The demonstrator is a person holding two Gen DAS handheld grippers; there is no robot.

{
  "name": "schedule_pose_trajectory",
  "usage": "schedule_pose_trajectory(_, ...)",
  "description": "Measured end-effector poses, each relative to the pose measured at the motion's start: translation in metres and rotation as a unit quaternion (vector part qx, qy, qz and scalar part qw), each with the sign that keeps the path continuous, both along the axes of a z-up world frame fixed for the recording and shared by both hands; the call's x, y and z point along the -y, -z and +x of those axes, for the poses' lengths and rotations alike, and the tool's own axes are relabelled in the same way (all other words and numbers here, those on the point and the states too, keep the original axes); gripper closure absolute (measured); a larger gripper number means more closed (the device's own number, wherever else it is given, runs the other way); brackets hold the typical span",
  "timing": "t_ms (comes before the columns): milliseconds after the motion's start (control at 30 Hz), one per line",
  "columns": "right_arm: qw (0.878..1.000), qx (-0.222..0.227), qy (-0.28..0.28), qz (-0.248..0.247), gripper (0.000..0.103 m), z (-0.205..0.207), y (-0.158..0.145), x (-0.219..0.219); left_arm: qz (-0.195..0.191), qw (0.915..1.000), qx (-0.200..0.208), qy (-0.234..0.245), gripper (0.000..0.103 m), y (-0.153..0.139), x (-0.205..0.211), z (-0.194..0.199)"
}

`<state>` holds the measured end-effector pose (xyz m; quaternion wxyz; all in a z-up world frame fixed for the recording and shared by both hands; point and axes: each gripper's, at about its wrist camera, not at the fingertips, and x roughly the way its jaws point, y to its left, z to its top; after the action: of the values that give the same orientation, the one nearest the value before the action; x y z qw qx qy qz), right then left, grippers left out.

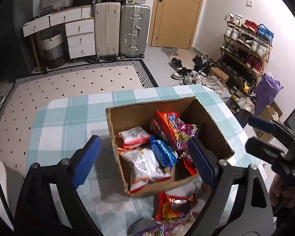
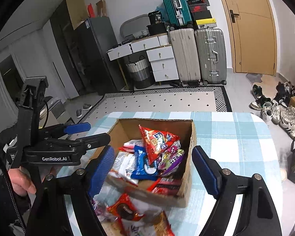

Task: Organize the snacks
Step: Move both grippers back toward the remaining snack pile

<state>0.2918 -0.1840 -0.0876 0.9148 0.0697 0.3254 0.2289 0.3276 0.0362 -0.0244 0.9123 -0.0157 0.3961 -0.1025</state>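
Nearest the left wrist camera, the left tool [image 1: 145,159] stands wide apart, its blue pads straddling the near left part of the cardboard box [image 1: 116,122] with nothing gripped between them. The right tool [image 2: 153,169] is likewise spread wide and empty, one pad on each side of the same box. In the right wrist view a hand [image 2: 22,182] holds the left tool's black handle at the left edge.

On the worktop [image 1: 68,118], covered in a teal and white check cloth, a few snacks lie loose just in front of the box: a red packet [image 1: 173,206] with a dark biscuit pictured on it, and a purple wrapper [image 1: 159,230] at the bottom edge.

Inside the box snacks are piled together: white and red packets [image 1: 143,165] toward the near left, a blue packet [image 1: 163,151] in the middle, and a red bag [image 1: 167,122] leaning upright over a purple bag [image 1: 184,135] toward the far right.

Beyond the worktop lies a patterned rug [image 1: 78,80]. Against the far wall stand two suitcases [image 1: 122,29], white drawers [image 1: 80,37], a woven basket [image 1: 53,47] and a wooden door [image 1: 177,13]. A shoe rack [image 1: 247,45] fills the right side.
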Motion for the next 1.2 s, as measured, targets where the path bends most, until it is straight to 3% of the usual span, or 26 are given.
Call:
schedule_pose_trajectory(167,1.000,0.014,0.001,-0.001,0.018,-0.029,-0.014,-0.001,0.003,0.9999,0.010,-0.009,0.009,-0.012,-0.004,-0.028)
schedule_pose_trajectory(267,1.000,0.019,0.006,-0.003,0.017,-0.045,-0.022,0.000,0.014,0.9994,0.029,-0.014,0.001,-0.020,-0.002,-0.050)
schedule_pose_trajectory(633,0.999,0.032,0.006,0.004,0.015,-0.104,-0.032,-0.003,0.025,0.9985,0.041,-0.028,0.001,-0.038,0.004,-0.119)
schedule_pose_trajectory(1200,0.999,0.043,0.005,-0.003,0.006,-0.178,-0.010,-0.014,0.049,0.9965,0.037,-0.058,0.001,-0.020,0.011,-0.210)
